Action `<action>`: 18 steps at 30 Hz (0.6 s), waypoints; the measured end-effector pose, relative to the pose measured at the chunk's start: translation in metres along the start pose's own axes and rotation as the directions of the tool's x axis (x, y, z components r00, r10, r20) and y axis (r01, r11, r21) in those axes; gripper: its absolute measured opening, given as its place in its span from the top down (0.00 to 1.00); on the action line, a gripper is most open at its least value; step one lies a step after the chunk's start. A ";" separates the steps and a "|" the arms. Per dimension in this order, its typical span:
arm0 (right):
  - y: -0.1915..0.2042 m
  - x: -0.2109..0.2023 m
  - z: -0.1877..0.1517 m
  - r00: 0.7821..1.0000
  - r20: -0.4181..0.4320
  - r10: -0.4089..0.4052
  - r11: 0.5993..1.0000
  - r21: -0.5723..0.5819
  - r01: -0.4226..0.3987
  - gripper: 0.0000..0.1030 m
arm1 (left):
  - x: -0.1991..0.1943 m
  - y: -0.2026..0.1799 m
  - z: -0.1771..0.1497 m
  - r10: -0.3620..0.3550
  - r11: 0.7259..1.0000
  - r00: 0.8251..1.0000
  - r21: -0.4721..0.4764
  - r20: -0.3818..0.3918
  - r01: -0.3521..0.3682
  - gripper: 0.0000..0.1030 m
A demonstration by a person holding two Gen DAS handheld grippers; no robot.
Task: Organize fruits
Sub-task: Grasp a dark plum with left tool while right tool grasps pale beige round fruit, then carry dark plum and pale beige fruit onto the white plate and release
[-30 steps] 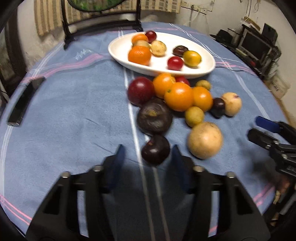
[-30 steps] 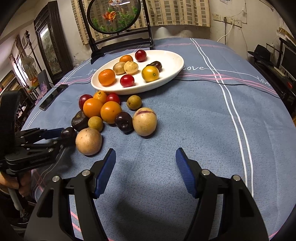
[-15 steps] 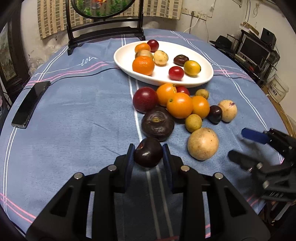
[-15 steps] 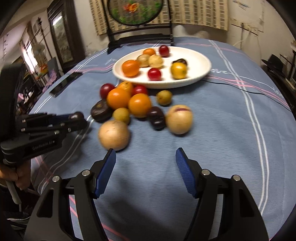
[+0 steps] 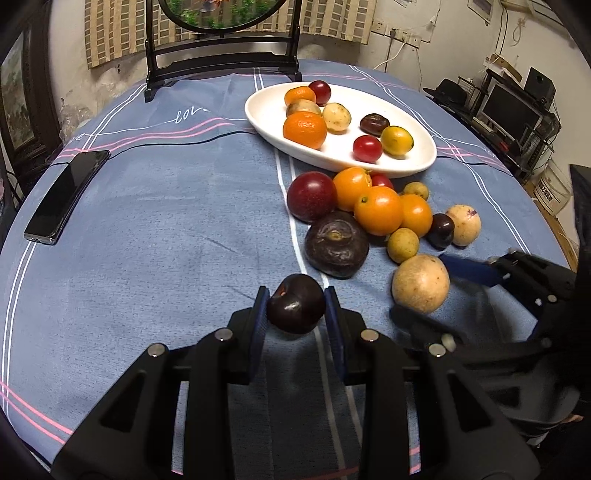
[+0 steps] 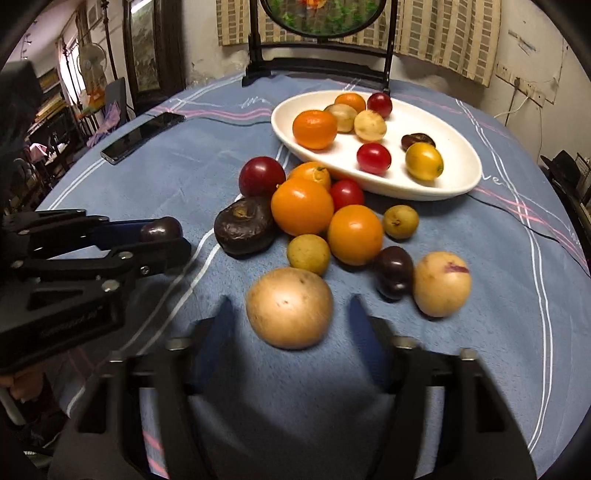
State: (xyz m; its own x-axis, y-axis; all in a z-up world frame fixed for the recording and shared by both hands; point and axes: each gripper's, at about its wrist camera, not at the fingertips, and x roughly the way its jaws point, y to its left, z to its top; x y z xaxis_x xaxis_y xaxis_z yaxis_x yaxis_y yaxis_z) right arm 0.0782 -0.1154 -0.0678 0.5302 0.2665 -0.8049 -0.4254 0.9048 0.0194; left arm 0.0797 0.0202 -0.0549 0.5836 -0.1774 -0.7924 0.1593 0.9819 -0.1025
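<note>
Gripping a small dark plum (image 5: 296, 309) between both pads, the left gripper (image 5: 295, 314) has narrowed to the fruit's width and appears to hold it just clear of the blue tablecloth (image 5: 155, 229). The white oval dish (image 5: 266, 118) lies ahead and slightly right of it, at the far side, its long axis running from far left to near right; the loose pile of fruit sits between gripper and dish, so the carry probably has to pass over or left of that pile. The right gripper (image 6: 291, 314) stands wide open, holding nothing, its blurred fingers either side of a large tan fruit (image 6: 290, 308) at the pile's near edge. A phone (image 5: 68, 195) lies well left on the cloth. Behind the table are a framed round screen (image 6: 325, 22), curtains and cluttered shelves.
</note>
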 end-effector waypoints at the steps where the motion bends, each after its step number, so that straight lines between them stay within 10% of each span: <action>1: 0.000 0.000 0.000 1.000 0.003 -0.004 1.000 -0.001 0.004 0.55 | 0.000 0.000 0.000 0.000 1.000 1.000 -0.001 0.000 0.000 0.71; 18: -0.074 -0.061 -0.021 0.990 0.140 -0.022 0.986 0.166 -0.001 0.56 | -0.016 -0.018 0.018 0.004 0.999 0.999 0.053 0.037 -0.006 0.71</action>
State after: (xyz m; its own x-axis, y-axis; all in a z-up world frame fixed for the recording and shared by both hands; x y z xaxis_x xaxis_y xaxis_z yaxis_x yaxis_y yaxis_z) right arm 0.0617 -0.2057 -0.0326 0.6367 0.2899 -0.7145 -0.2985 0.9471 0.1183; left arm 0.0814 0.0038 -0.0295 0.6136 -0.1756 -0.7699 0.1975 0.9781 -0.0657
